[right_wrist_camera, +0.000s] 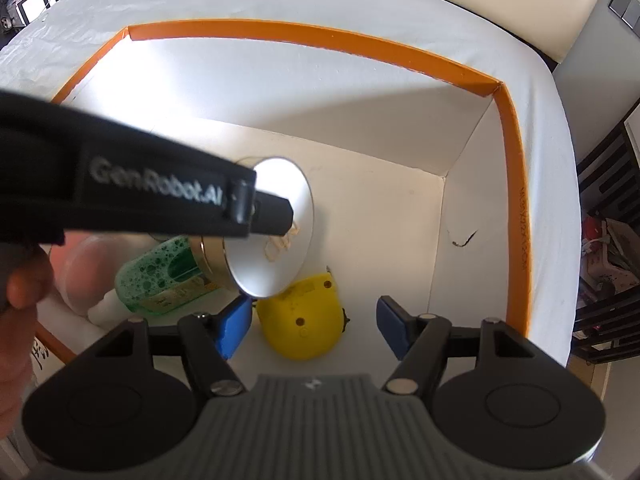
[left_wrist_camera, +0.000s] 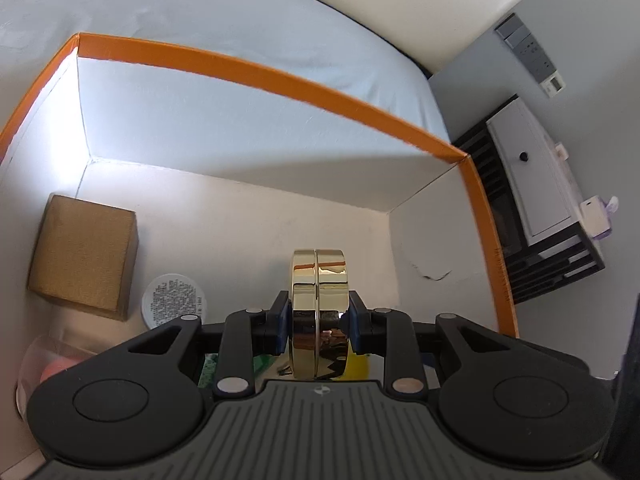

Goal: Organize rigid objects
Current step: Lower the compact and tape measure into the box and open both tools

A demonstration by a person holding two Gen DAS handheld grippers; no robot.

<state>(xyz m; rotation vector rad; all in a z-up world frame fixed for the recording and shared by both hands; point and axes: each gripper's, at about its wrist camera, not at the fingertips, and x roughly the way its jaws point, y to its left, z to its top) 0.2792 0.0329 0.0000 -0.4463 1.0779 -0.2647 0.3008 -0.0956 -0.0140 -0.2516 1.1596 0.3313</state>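
My left gripper [left_wrist_camera: 319,312] is shut on a round gold case [left_wrist_camera: 319,276], held on edge above the floor of a white box with an orange rim [left_wrist_camera: 280,76]. The right wrist view shows that case's silvery face [right_wrist_camera: 276,256] from the side, with one of the left fingers [right_wrist_camera: 272,216] across it. My right gripper [right_wrist_camera: 314,328] stands open low inside the same box. A yellow rounded object [right_wrist_camera: 304,320] lies on the box floor between its blue pads [right_wrist_camera: 234,330], and neither pad touches it.
A brown cardboard cube [left_wrist_camera: 84,252], a white printed round lid [left_wrist_camera: 173,300] and a clear container [left_wrist_camera: 52,360] sit at the box's left. A green bottle [right_wrist_camera: 160,276] lies beside the yellow object. The box rests on a white sheet [left_wrist_camera: 200,12]. A hand [right_wrist_camera: 20,280] holds the left gripper.
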